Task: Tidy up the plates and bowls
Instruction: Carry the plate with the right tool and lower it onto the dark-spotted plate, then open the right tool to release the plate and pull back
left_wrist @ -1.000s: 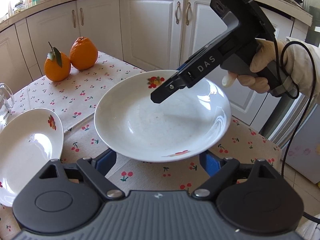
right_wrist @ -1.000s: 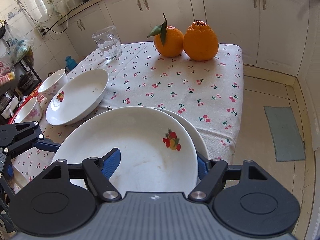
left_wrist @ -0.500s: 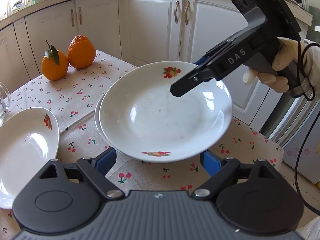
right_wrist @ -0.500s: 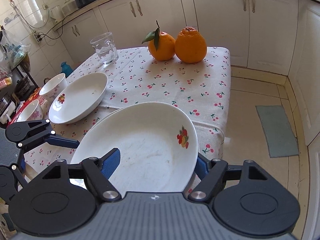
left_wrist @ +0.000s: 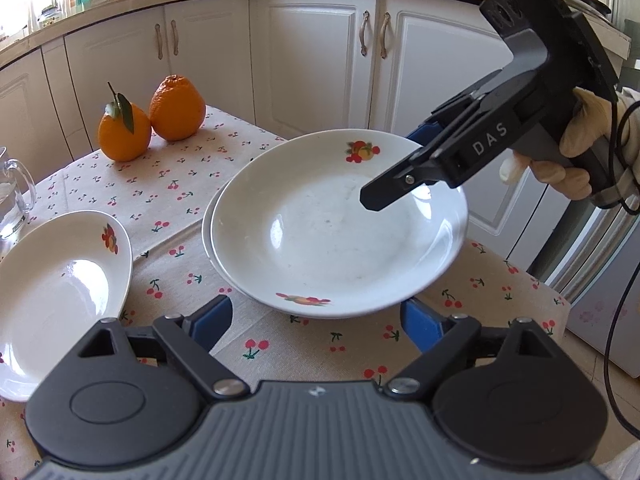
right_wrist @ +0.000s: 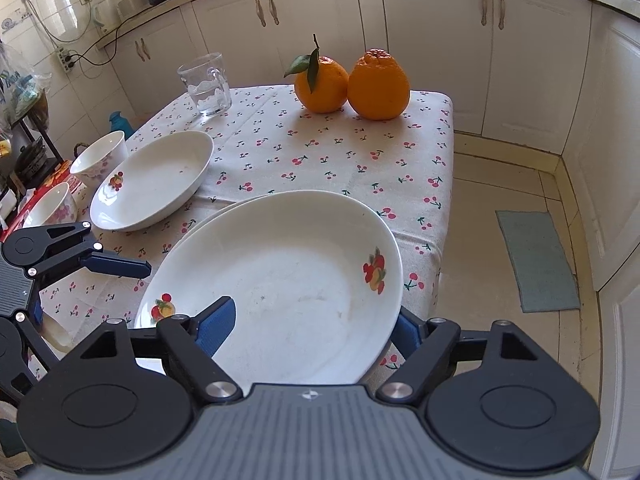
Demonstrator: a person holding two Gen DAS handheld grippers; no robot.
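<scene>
1. Straddling the top plate point(right_wrist: 288, 280) rim, the right tongs point(right_wrist: 308, 324) have just been opening, pads apart.
2. Plate sits stacked on another at the table's point(right_wrist: 320, 152) near-right corner.
3. Left tongs point(left_wrist: 316, 320) hang apart, empty.

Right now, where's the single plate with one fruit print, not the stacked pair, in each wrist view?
Left wrist: the lone plate is at the lower left edge, partly cut off, left of the stacked plates.
Right wrist: it is left of centre, beyond the stack, in front of the glass mug.
Shared landmark: the two oranges at the far table edge.
</scene>
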